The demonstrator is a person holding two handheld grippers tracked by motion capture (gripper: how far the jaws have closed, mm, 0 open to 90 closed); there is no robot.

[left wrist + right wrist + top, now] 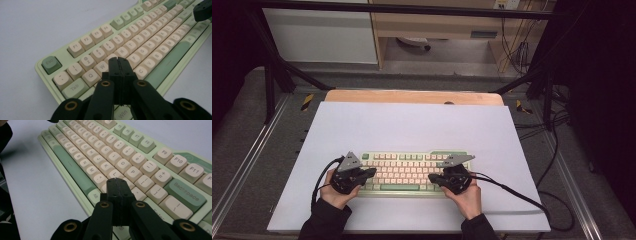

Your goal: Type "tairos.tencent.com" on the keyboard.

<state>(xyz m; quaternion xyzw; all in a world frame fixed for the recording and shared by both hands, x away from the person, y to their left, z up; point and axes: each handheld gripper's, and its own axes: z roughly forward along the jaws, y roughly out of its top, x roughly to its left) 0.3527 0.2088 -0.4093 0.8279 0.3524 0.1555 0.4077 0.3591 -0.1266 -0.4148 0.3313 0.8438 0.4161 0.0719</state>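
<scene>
Keyboard (404,171) lies on the white sheet (412,125), at about 6 o'clock of it, close to the person. Left gripper (117,60) hovers at the keyboard's 9 o'clock end, jaws pressed together, tips over the keys around S and D. Right gripper (116,180) at the 3 o'clock end, jaws likewise closed, tips near L and the punctuation keys. Judgement: typing with closed tips; no key visibly pressed down, progress cannot be told.

pale green keyboard (412,171) (cream keys), black tools, white table (412,125).
</scene>
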